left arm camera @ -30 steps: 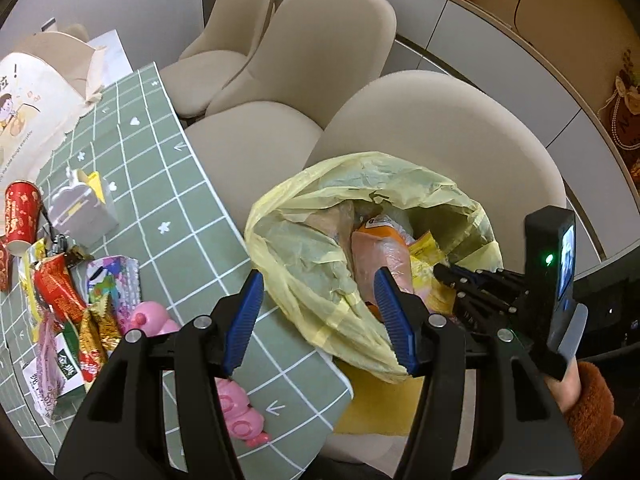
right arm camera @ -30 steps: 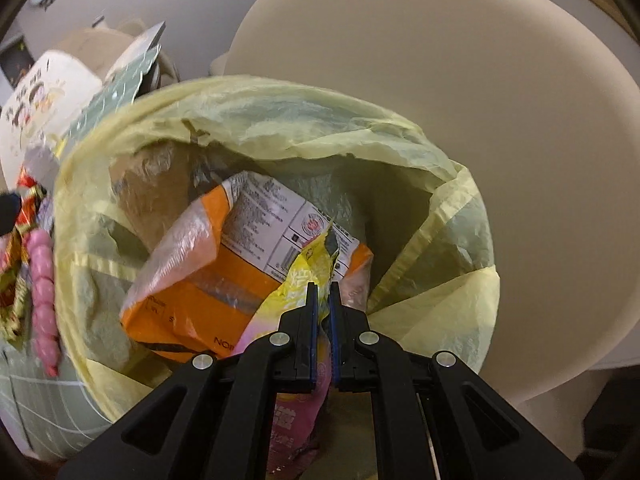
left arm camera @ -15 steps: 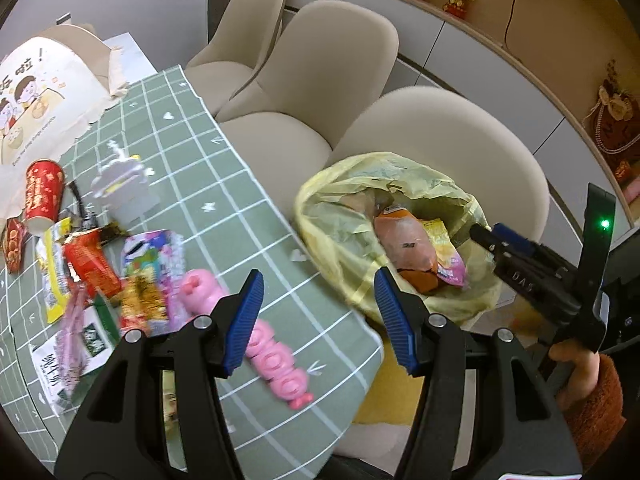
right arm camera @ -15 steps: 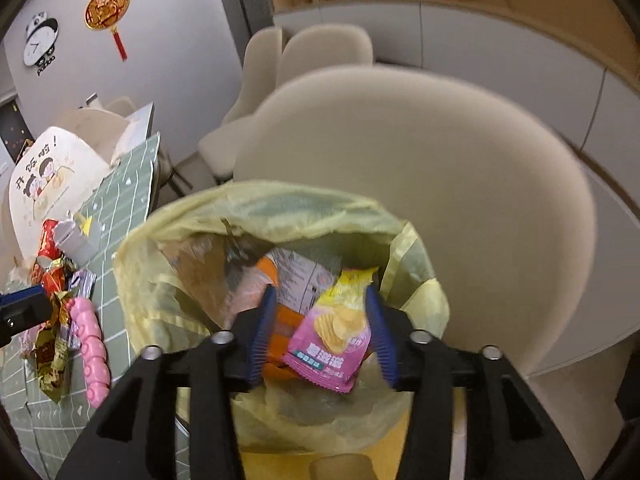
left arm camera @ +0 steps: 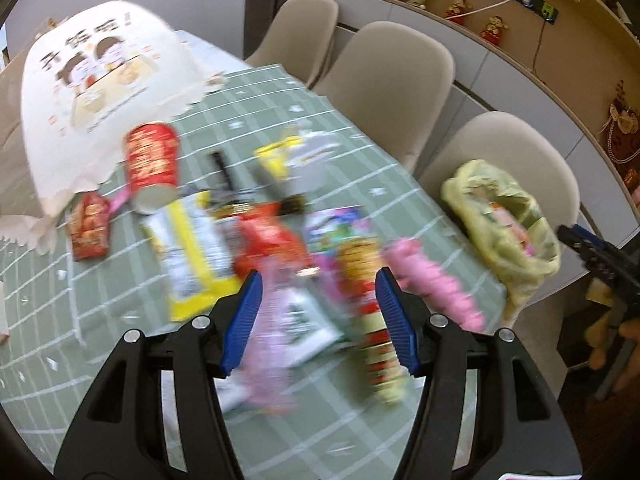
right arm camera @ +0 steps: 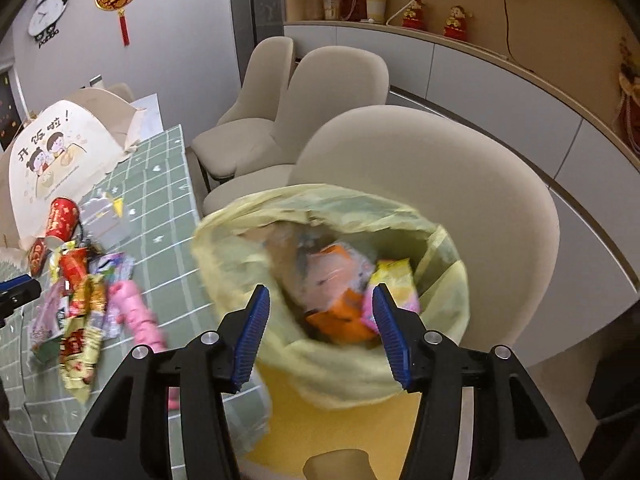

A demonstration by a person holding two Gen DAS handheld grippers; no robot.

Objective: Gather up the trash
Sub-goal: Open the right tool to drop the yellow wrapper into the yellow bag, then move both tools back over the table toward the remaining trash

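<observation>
Wrappers point(left arm camera: 304, 280) lie heaped on the table point(left arm camera: 120, 280) directly below my left gripper point(left arm camera: 318, 320), jaws apart and empty, long axes mostly along its reach, while my right gripper point(right arm camera: 320, 332), just opened, hangs empty over the bag point(right arm camera: 332, 280).

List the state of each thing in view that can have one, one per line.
Yellow trash bag: open, wrappers inside.
Red cup: tipped over on the table.
Snack wrappers: loose on the table, uncollected.
Pink toy: lying flat beside the wrappers.
Left gripper: open, empty, over the wrappers.
Right gripper: jaws just opened, empty, above the bag.
</observation>
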